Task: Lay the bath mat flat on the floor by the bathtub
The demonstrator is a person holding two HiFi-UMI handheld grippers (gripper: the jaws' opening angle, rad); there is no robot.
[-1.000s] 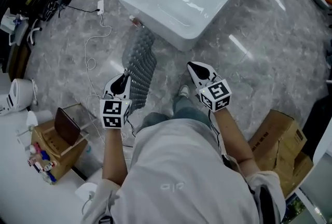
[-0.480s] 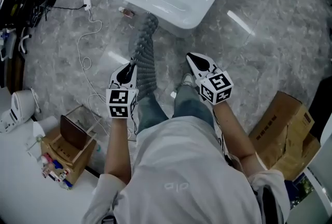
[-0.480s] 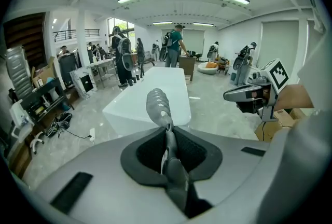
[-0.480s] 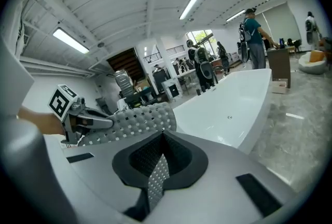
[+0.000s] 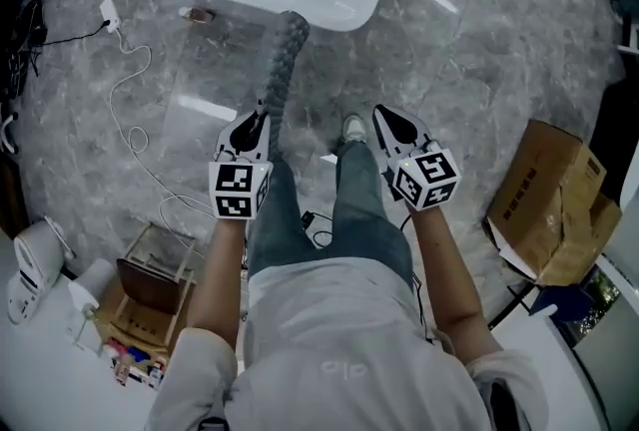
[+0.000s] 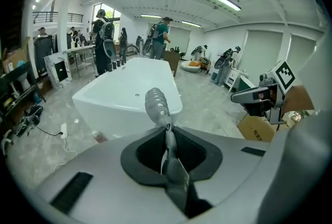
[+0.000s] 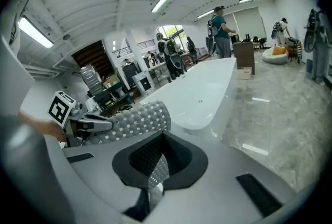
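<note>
A grey studded bath mat (image 5: 281, 60) hangs folded into a narrow strip from my left gripper (image 5: 262, 110), which is shut on its edge. Its far end reaches toward the white bathtub (image 5: 339, 15). In the left gripper view the mat (image 6: 157, 106) rises from between the closed jaws of that gripper (image 6: 168, 135), with the tub (image 6: 124, 98) behind it. My right gripper (image 5: 384, 116) is shut and holds nothing, about a hand's width right of the mat. In the right gripper view the mat (image 7: 135, 119) stretches out from the left gripper (image 7: 83, 122) on the left.
The person's legs and a white shoe (image 5: 352, 128) stand between the grippers. A white cable (image 5: 130, 110) trails over the marble floor at left, and a small bottle (image 5: 198, 15) lies by the tub. A wooden crate (image 5: 150, 269) sits at lower left, a cardboard box (image 5: 549, 200) at right.
The mat showed a broad face a second ago and now hangs as a narrow strip. The tub has slid toward the top of the head view. Both grippers keep their grip states.
</note>
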